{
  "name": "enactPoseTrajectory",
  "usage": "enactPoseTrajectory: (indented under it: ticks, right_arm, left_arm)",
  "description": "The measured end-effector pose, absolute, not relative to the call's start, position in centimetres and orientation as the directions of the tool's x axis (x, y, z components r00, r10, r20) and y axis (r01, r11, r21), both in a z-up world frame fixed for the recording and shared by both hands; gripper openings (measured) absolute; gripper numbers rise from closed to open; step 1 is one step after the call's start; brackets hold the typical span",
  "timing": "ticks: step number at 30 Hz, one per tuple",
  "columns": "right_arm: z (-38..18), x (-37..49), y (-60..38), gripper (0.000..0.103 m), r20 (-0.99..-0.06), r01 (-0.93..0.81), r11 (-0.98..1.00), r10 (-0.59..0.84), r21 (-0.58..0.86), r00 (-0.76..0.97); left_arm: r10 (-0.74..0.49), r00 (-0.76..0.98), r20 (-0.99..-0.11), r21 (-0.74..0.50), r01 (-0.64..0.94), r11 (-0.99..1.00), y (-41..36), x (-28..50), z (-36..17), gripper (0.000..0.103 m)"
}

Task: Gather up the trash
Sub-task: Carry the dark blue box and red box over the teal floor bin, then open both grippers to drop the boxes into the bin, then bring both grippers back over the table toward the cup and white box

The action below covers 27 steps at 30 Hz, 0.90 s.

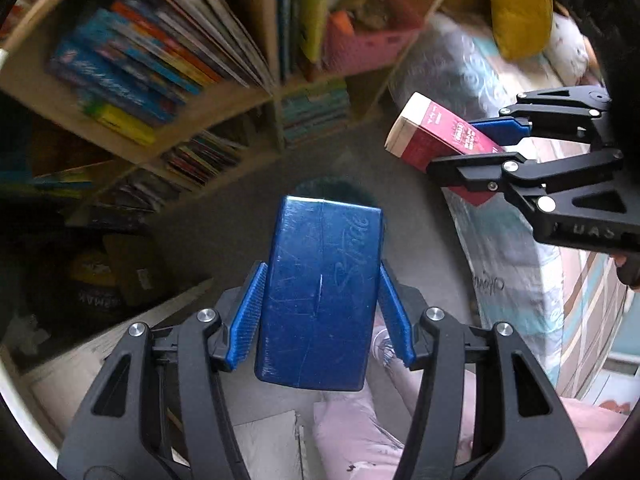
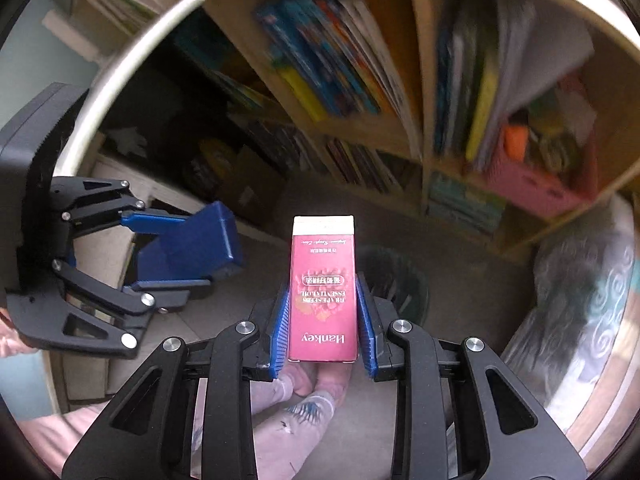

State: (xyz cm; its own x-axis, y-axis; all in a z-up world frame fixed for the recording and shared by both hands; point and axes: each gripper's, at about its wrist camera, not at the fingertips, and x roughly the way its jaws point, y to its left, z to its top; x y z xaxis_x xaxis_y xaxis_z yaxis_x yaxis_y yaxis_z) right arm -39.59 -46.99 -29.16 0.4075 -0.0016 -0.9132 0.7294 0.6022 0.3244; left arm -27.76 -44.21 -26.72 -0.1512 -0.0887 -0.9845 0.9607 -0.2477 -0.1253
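Note:
My left gripper (image 1: 322, 276) is shut on a scratched blue box (image 1: 320, 292) and holds it in the air above a dark mesh trash bin (image 1: 336, 192), which the box mostly hides. My right gripper (image 2: 323, 292) is shut on a red carton (image 2: 323, 288) with a cream top, held upright above the floor. The bin also shows in the right wrist view (image 2: 396, 280), just behind the carton. In the left wrist view the right gripper (image 1: 456, 144) and red carton (image 1: 436, 136) are at the upper right. In the right wrist view the left gripper (image 2: 200, 248) and blue box (image 2: 196, 240) are at the left.
A wooden bookshelf (image 1: 224, 108) full of books stands behind the bin, with a pink basket (image 2: 536, 188) in one compartment. A bed with patterned bedding (image 1: 516, 280) is at the right. Cardboard boxes (image 1: 132, 268) lie at the left. The person's legs in pink trousers (image 2: 296, 412) are below.

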Motion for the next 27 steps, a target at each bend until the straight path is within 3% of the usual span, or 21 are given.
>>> enactPoseTrajectory:
  ticks: [4, 5, 6, 7, 18, 27]
  right_arm:
    - [-30.9, -40.3, -47.1, 0.033, -0.909, 0.745, 0.566, 0.023, 0.354, 0.415]
    - [-31.2, -40.5, -47.3, 0.036, -0.913, 0.755, 0.552, 0.026, 0.353, 0.407]
    - [-31.3, -40.8, -47.4, 0.052, -0.914, 0.764, 0.542, 0.022, 0.35, 0.404]
    - [-31.4, -41.1, -47.4, 0.056, -0.914, 0.77, 0.534, 0.013, 0.349, 0.406]
    - [-30.0, -43.1, -48.5, 0.057, -0.913, 0.785, 0.52, -0.023, 0.336, 0.406]
    - [-25.8, -39.2, -48.6, 0.061, -0.892, 0.703, 0.628, -0.032, 0.332, 0.451]
  left_arm:
    - [-0.057, -0.149, -0.987, -0.128, 0.952, -0.277, -44.9, -29.0, -28.6, 0.053]
    - [-0.054, -0.138, -0.989, -0.117, 0.951, -0.286, -45.1, -29.2, -29.0, 0.064]
    - [-0.049, -0.12, -0.992, -0.101, 0.951, -0.294, -45.2, -29.5, -29.4, 0.071]
    - [-0.042, -0.12, -0.992, -0.102, 0.948, -0.303, -45.4, -29.8, -29.7, 0.078]
    - [-0.058, -0.098, -0.993, -0.075, 0.947, -0.313, -44.9, -29.7, -28.6, 0.084]
    - [-0.171, -0.075, -0.982, -0.047, 0.986, -0.16, -43.5, -24.6, -22.4, 0.087]
